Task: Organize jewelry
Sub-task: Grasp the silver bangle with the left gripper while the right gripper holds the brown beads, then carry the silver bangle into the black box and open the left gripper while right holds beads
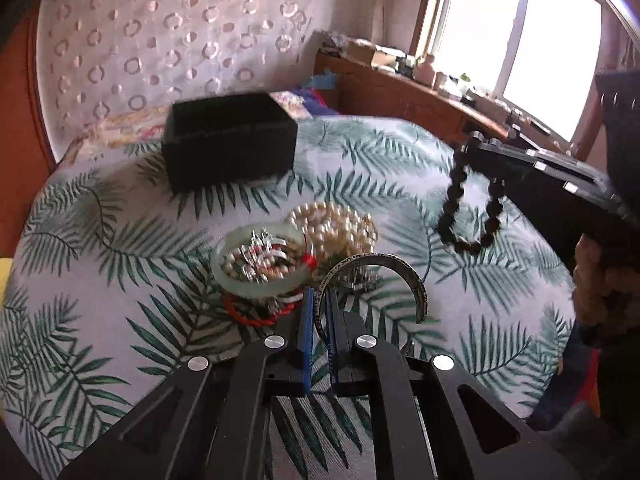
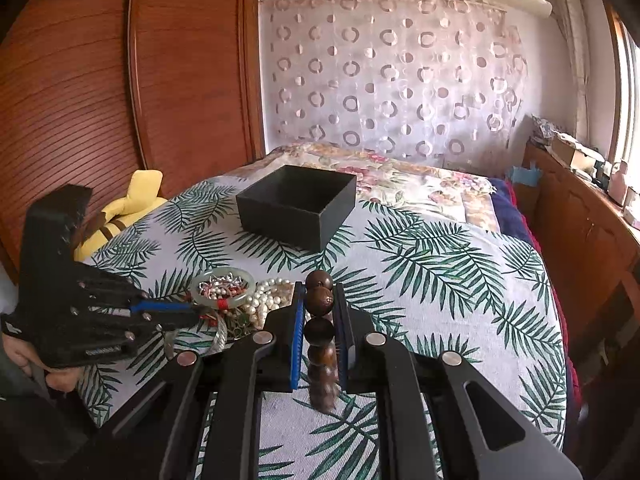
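Note:
A black open box (image 1: 230,140) (image 2: 298,206) stands on the leaf-print bed cover. A jewelry pile lies in front of it: a pale green bangle (image 1: 260,262) (image 2: 224,288), pearl strands (image 1: 334,226) (image 2: 268,296), red cord (image 1: 256,318). My left gripper (image 1: 319,304) (image 2: 200,314) is shut on a silver open cuff bracelet (image 1: 394,276) at the pile's near edge. My right gripper (image 2: 319,300) (image 1: 474,142) is shut on a dark wooden bead bracelet (image 2: 320,320) (image 1: 468,216), held above the cover, right of the pile.
The bed cover (image 2: 440,280) drops off at its right edge toward a wooden cabinet (image 2: 580,220) with clutter under a window. A yellow plush toy (image 2: 128,204) lies at the left by a wooden wardrobe (image 2: 120,80). A floral quilt (image 2: 400,180) lies behind the box.

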`<state>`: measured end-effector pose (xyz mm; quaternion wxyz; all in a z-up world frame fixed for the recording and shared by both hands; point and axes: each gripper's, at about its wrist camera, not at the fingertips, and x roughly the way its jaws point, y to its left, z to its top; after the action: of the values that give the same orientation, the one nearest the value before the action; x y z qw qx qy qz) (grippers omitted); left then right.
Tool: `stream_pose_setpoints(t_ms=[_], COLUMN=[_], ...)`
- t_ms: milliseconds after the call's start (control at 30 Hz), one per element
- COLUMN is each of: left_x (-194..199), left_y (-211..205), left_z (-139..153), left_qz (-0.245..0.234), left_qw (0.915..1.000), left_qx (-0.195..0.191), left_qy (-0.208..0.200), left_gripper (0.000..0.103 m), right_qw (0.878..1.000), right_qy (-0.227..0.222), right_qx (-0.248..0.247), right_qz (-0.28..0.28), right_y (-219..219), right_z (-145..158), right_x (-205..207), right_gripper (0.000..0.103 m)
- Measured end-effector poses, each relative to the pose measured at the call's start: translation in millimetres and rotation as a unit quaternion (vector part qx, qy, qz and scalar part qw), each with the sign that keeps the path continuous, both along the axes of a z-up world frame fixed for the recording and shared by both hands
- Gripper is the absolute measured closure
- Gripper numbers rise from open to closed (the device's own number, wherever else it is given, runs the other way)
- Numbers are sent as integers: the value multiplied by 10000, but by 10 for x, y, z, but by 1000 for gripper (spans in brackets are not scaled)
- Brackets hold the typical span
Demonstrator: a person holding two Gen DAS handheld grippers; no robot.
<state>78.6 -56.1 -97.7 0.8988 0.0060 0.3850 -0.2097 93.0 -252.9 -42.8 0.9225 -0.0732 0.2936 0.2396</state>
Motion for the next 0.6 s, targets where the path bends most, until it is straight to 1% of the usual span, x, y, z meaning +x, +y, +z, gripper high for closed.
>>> stream_pose_setpoints(t_ms=[133, 267, 400, 600], left_x=[48, 126, 191, 361], left_y=[82, 175, 267, 310], left_z=[163, 301, 412, 585], left_qz=[117, 265, 395, 524], left_qw=[9997, 9990, 9981, 9965], left_qx=[-75, -67, -115, -44], left_qy=[-185, -355, -449, -656], left_gripper=[98, 98, 98, 98], right_qw=[10000, 9999, 9997, 9993], right_qy=[-65, -145, -212, -318], right_qx=[-7, 0, 37, 110], right_qz=[14, 31, 77, 142], right_y=[4, 28, 62, 127], right_z=[58, 136, 239, 423], right_x=[23, 48, 101, 246], right_gripper=[88, 88, 88, 88])
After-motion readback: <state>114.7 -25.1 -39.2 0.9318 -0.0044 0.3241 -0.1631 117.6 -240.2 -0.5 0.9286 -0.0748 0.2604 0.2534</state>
